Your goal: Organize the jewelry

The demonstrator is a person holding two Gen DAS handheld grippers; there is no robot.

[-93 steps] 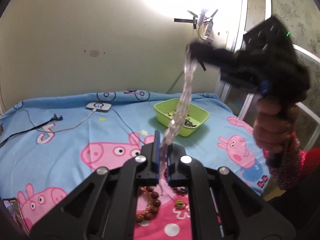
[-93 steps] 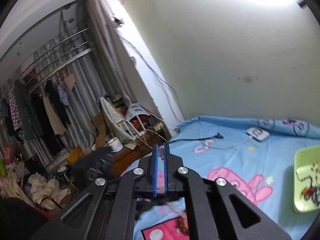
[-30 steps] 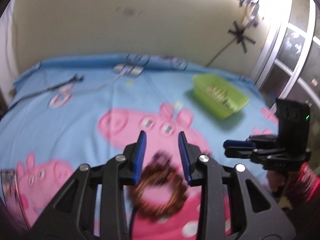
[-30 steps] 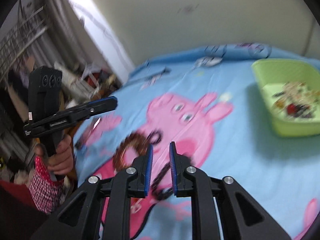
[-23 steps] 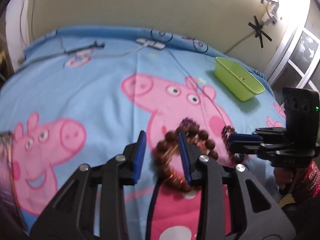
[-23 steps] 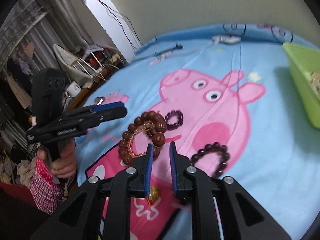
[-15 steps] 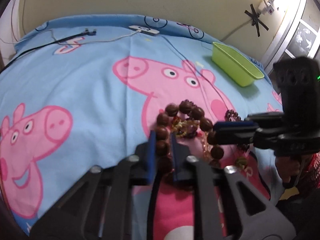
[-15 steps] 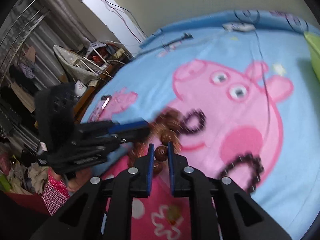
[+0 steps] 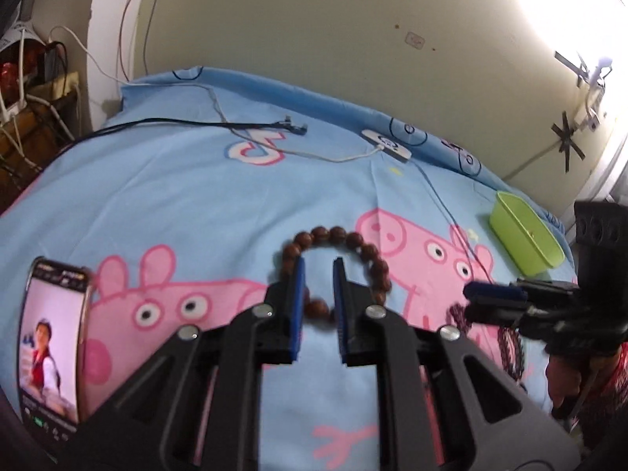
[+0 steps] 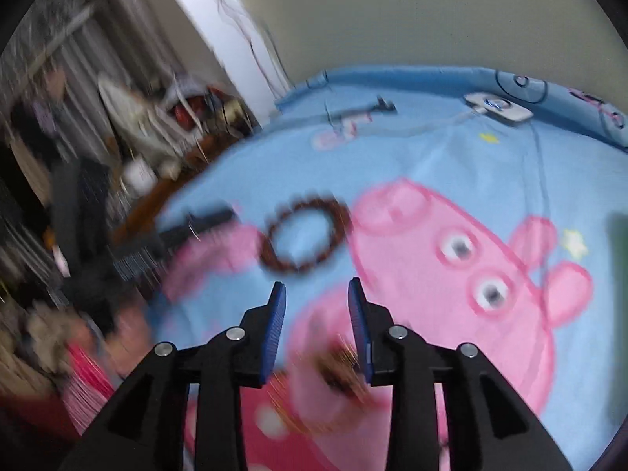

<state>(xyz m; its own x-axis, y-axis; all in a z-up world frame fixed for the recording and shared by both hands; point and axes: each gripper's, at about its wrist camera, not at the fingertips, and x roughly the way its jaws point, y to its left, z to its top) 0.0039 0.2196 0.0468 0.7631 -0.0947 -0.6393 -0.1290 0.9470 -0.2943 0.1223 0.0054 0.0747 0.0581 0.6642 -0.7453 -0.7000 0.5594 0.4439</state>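
A brown wooden bead bracelet [image 9: 353,243] lies flat on the blue cartoon bedsheet. My left gripper [image 9: 318,271] is open, its blue pads straddling the near side of the bracelet. The bracelet also shows, blurred, in the right wrist view [image 10: 304,235]. My right gripper [image 10: 317,294] is open and empty above the sheet, with blurred dark beads [image 10: 337,369] below it; it shows in the left wrist view [image 9: 477,300] next to dark purple bead bracelets [image 9: 510,347]. A green tray [image 9: 526,241] sits at the far right.
A phone [image 9: 53,345] with a lit screen lies at the left edge of the bed. A white charger [image 9: 386,144] and cables [image 9: 251,125] lie near the far edge by the wall. Cluttered furniture [image 10: 157,137] stands left of the bed.
My left gripper carried the brown bracelet left, away from the jewelry pile, and opened, leaving it on the sheet. My right gripper opened wider and is moving, its view blurred.
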